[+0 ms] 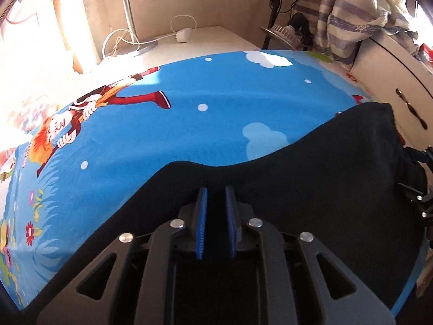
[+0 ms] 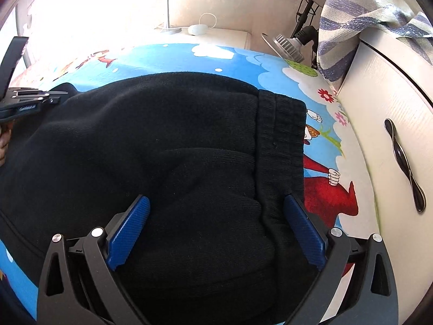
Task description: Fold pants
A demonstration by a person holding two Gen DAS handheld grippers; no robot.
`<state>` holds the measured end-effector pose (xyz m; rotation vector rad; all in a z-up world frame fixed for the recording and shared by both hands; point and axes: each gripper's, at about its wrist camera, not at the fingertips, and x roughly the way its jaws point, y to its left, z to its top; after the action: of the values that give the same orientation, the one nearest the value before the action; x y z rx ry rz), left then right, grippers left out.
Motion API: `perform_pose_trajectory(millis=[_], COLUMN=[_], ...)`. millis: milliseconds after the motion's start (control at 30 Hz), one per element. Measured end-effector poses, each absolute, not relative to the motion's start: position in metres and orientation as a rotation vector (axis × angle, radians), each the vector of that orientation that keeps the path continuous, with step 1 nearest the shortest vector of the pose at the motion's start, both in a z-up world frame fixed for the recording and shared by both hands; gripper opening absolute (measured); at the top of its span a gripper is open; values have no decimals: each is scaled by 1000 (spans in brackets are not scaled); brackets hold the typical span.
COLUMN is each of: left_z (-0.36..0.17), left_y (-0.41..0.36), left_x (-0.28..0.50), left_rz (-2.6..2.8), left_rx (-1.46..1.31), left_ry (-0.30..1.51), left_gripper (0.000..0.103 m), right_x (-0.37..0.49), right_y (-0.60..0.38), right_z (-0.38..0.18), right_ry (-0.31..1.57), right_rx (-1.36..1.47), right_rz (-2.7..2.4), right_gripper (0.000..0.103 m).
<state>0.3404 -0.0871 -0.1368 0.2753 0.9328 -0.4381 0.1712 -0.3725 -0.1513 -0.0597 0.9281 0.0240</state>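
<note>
I see the black pants [image 2: 173,146] lying folded on the bed's blue cartoon sheet [image 1: 205,124], waistband [image 2: 281,146] toward the white cabinet [image 2: 379,124] on the right. My left tongs [image 1: 216,203] hang over the pants' dark cloth with their blue pads [image 1: 201,216] drawn close together; I cannot make out any fabric pinched between them. My right tongs [image 2: 216,222] stand spread wide above the pants near the waistband, pads clear of the cloth. A nightstand [image 1: 205,38] sits behind the bed.
</note>
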Motion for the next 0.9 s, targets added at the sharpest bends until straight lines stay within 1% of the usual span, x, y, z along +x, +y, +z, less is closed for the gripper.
perform_pose_trajectory(millis=[67,100,133,200,267,333,367,433,467,533,600,667,700,733,767,833,900], left_z=[-124,-114,-107,-104,-114,-132,-140,-133,-124,-102,-94,-111,-128,-141,-141,-121,-94], left_y=[-87,-93,-104,-137,-170,-200,-209,-215,-217,-229,-249,-271,-281,-285,-283,-268,-245], left_x=[350,348,344,333,322,325,332,347,348,334,320,318,322,329,330,324,303], left_rz=[-291,-300,-366,-560,-733,-679,-612,-501,-485,-604,-713,-765,-711,-652,-635,-637,-625], left_rx=[232,204,188,198,205,306,349,295,257,216,241,283,326,350,310,182,112], left_ry=[896,860,843,875,917,932,931,924,894,827,813,892,944,971,963,914,809], left_gripper=[4,13,19,19,22,22,24,37,34,34,36,44,51,54,54,53,56], right_x=[166,165,164,165,164,164,164,163,163,161,158,153,151,147,143,135,135], right_y=[-373,-372,-372,-371,-371,-370,-370,-371,-372,-376,-384,-395,-403,-410,-417,-426,-432], right_z=[-150,-150,-150,-150,-150,-150,-150,-149,-149,-147,-143,-137,-133,-129,-124,-114,-104], right_ry=[918,913,908,902,902,898,897,898,897,895,900,913,918,917,910,883,845], right_rx=[-53,-51,-51,-51,-49,-48,-48,-41,-35,-13,35,92,127,156,175,166,132], right_rz=[21,18,14,12,9,5,2,5,12,25,30,12,-2,-16,-30,-64,-114], right_gripper=[96,96,96,96,96,96,96,96,96,97,97,97,97,97,97,97,98])
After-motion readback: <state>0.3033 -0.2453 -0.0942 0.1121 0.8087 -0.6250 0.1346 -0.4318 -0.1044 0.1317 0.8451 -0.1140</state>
